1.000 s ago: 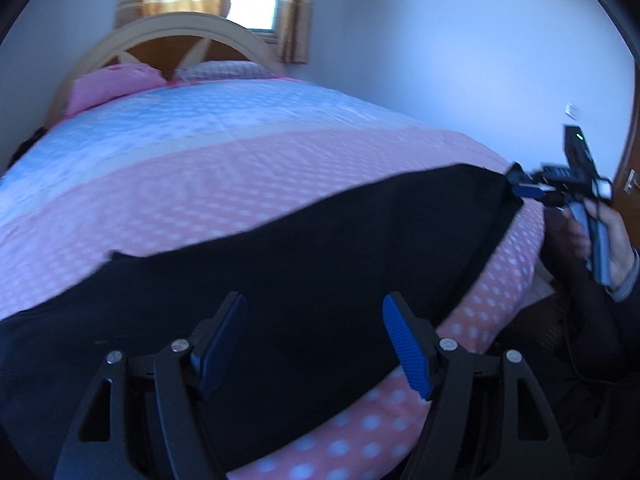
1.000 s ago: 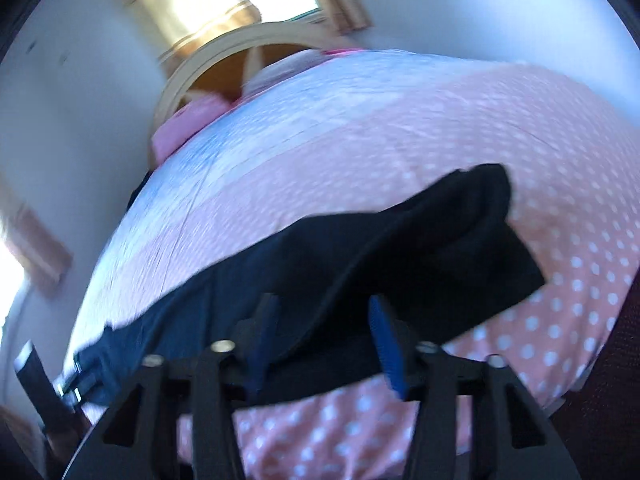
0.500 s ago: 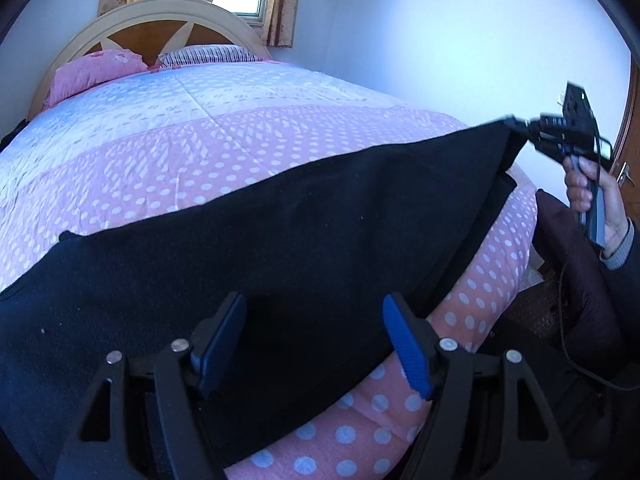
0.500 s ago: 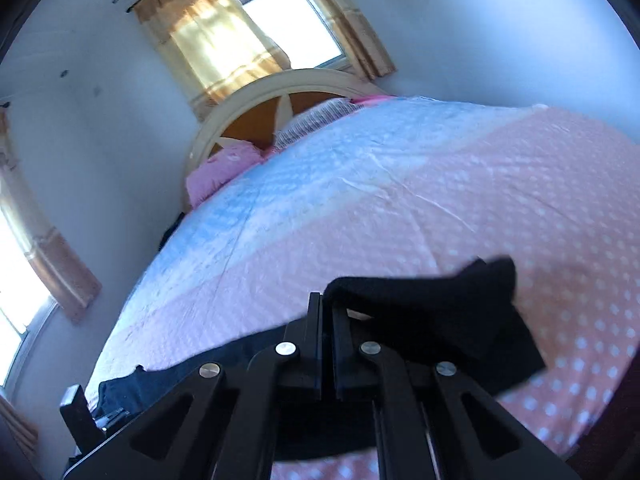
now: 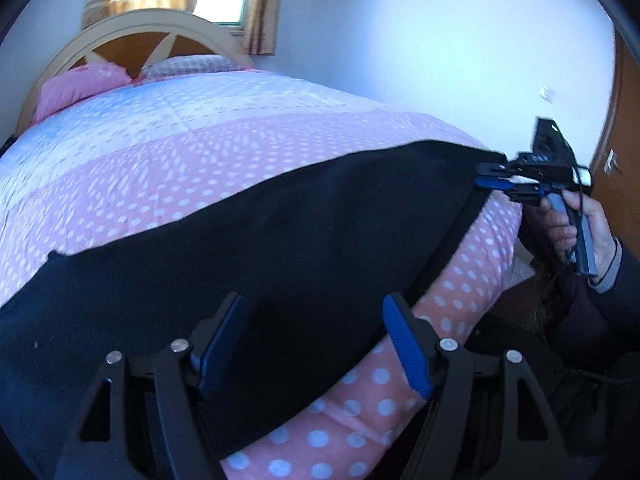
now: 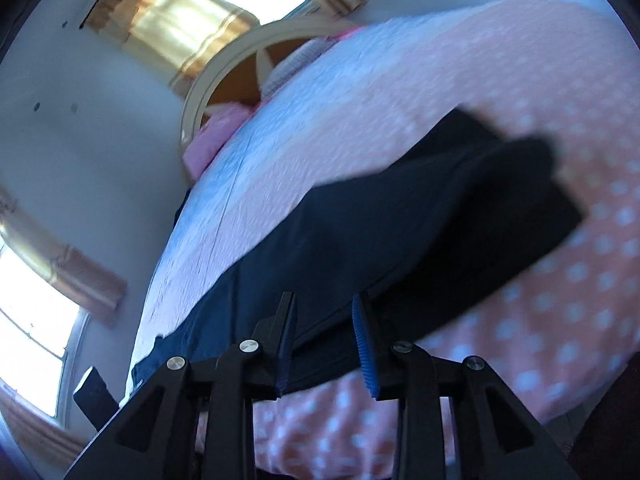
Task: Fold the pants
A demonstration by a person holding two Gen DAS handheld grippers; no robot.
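The black pants (image 5: 280, 248) lie across the foot of the bed (image 5: 168, 160), long axis running side to side. The left gripper (image 5: 316, 344) hovers over them, jaws wide. The right gripper (image 6: 325, 344), jaws parted, sits at their near edge.

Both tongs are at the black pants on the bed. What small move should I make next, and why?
Probably lower the left tongs onto the near edge of the pants and close them. They hang open above the cloth, gripping nothing, while the right tongs sit at the right-hand corner, jaws slightly apart. The pants lie spread along the bed, not yet folded.
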